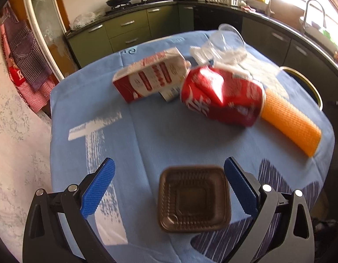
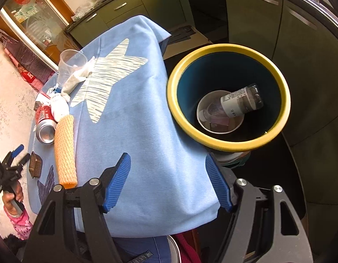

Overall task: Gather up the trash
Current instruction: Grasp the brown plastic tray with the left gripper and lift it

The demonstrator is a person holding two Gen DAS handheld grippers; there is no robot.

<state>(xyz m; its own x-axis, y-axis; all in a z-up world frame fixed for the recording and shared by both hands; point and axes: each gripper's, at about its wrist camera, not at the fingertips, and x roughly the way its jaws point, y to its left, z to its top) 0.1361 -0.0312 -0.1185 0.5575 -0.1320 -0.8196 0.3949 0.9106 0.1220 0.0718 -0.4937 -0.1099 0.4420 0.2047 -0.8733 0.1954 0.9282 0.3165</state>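
Trash lies on a worktop [image 1: 147, 131] with a blue cloth, and a bin [image 2: 226, 141] stands beside it.

The left gripper [image 1: 169, 188] has its jaws wide open, with a small brown plastic tray [image 1: 194, 198] between them, not squeezed. Farther back lie a squashed red can [image 1: 221, 96] with white writing too blurry to read, a red and white carton [image 1: 147, 76], a clear cup [image 1: 230, 37] and an orange roll [image 1: 289, 120]. The right gripper [image 2: 169, 182] is open and empty. The yellow-rimmed bin holds a bottle [image 2: 241, 100] and a paper cup [image 2: 219, 129].
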